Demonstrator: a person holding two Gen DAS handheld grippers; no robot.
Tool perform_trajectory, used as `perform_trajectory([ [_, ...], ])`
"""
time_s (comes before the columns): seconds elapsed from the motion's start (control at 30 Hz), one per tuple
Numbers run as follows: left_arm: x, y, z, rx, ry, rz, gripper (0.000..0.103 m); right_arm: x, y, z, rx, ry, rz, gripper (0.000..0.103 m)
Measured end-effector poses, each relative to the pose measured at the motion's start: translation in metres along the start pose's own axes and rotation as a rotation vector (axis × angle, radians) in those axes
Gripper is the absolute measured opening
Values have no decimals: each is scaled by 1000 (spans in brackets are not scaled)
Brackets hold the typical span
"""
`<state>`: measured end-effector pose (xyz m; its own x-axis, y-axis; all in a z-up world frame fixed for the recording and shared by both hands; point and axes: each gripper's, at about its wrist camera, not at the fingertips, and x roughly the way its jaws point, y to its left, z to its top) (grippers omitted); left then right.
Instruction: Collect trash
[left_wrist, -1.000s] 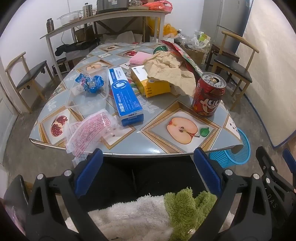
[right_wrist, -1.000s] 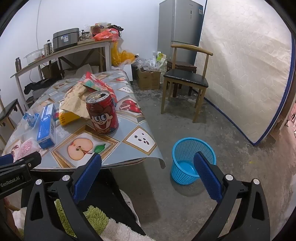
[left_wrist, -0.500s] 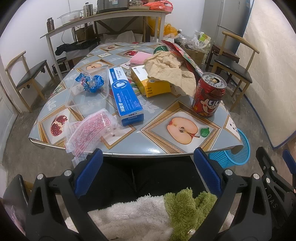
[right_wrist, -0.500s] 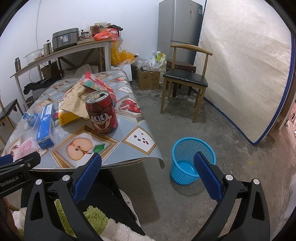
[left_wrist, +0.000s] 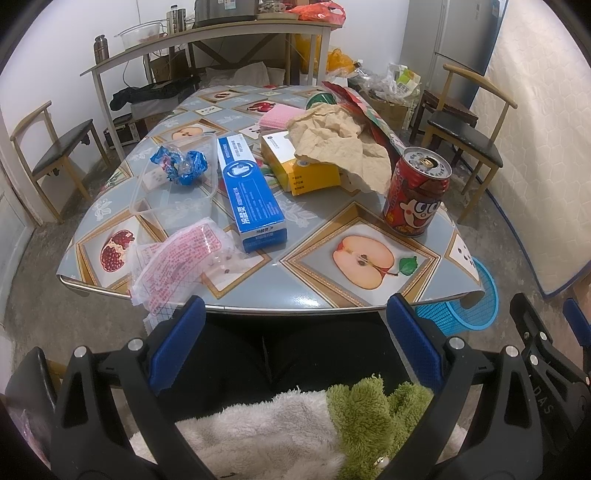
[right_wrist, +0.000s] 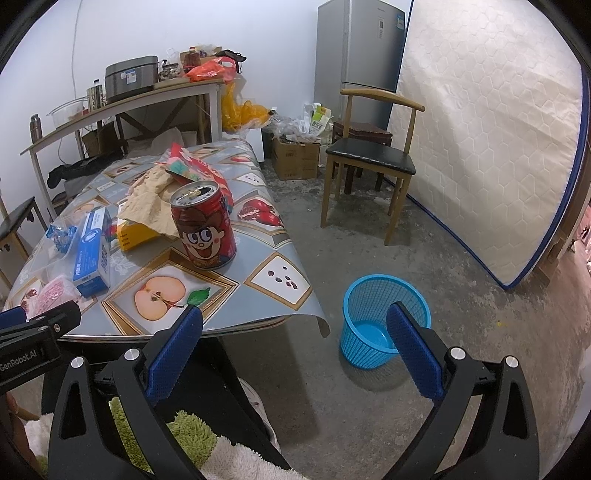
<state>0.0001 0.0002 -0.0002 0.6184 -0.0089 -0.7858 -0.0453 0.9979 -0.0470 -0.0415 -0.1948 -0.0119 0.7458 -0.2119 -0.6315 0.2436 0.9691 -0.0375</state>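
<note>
Right wrist view: can (right_wrist: 203, 225) stands upright on desk (right_wrist: 258, 236), ahead-left of right gripper (right_wrist: 293, 347); both jaws spread, empty.

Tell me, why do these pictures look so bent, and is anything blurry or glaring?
Left wrist view: round fisheye frame with dark corners; the table edge bows, the can looks sharp. Right wrist view: the mattress bulges, the basket is crisp, soft even light, no harsh glare.
</note>
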Motion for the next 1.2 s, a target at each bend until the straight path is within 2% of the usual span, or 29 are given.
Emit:
perform_trajectory([
  [1.2, 0, 0, 0, -2, -3, -3, 94, 1, -1, 0, 2, 3, -2, 97],
])
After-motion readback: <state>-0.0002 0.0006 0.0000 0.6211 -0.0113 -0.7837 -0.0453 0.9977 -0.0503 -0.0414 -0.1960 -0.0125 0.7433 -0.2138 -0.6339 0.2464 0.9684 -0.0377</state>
